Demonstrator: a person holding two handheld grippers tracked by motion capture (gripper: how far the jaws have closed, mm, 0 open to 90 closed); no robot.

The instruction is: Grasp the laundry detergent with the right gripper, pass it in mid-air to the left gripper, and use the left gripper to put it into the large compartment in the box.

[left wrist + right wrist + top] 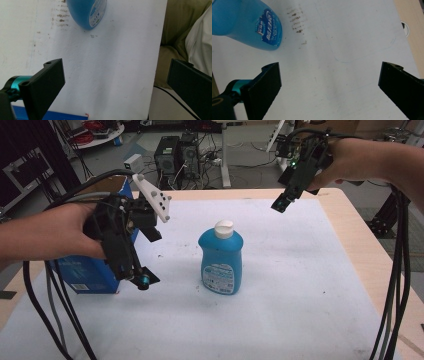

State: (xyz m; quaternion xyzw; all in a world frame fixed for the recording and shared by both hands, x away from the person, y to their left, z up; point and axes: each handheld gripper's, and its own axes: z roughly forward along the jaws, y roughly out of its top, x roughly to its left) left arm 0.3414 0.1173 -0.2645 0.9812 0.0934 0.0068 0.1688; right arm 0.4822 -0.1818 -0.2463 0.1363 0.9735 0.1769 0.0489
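A blue bottle with a white cap stands upright in the middle of the white sheet. My left gripper hangs left of it above the sheet, pointing down. In the left gripper view its jaws stand wide open and empty, with the bottle's base beyond them. My right gripper is raised over the far right part of the sheet, tilted down toward the bottle. In the right gripper view it is open with nothing between the jaws, and the bottle lies at the upper left.
A blue box stands at the sheet's left edge, behind my left gripper. Brown smudges mark the sheet near the bottle. Bare wooden table borders the sheet on the right. Cables hang at both sides.
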